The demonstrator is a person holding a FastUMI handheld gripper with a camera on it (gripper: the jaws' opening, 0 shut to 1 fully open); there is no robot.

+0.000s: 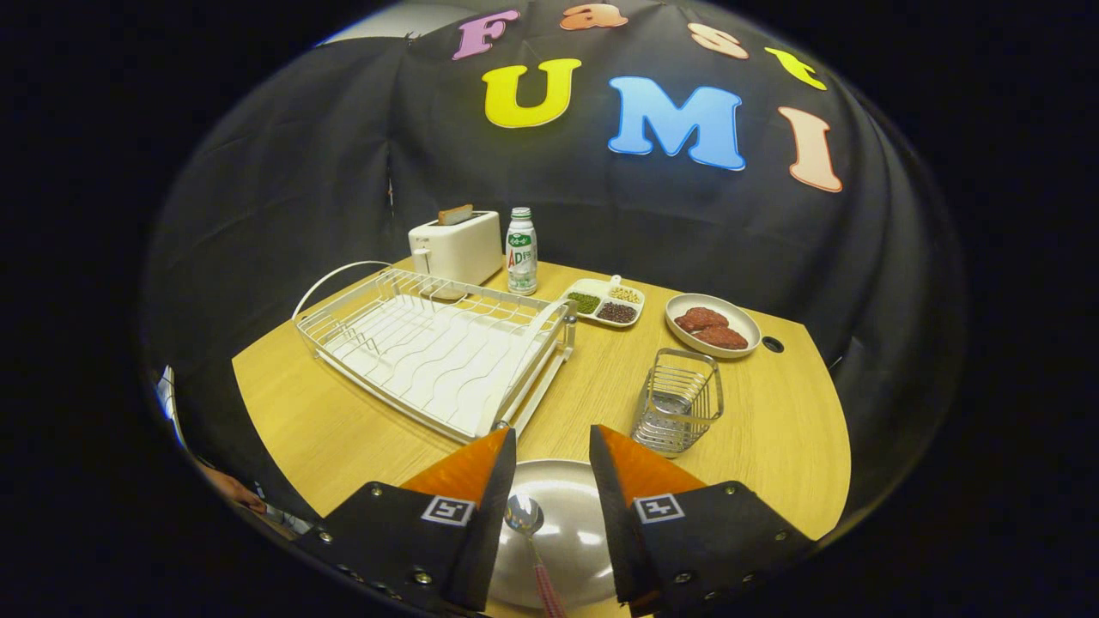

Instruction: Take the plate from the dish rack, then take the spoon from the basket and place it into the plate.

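Note:
A metal plate (558,524) lies on the wooden table right under my fingers, on the near side of the dish rack. A spoon (525,519) with a shiny bowl and a pink handle lies in the plate, close to my left finger. My gripper (552,451) hovers above the plate with its orange fingers apart and nothing pressed between them. The white wire dish rack (434,352) stands beyond the left finger and holds no dishes. The small wire basket (678,402) stands beyond the right finger.
At the back stand a white toaster (455,247) with bread in it, a bottle (521,251), a divided tray of beans (605,302) and a plate of meat patties (713,324). A round hole (773,344) sits in the tabletop near that plate.

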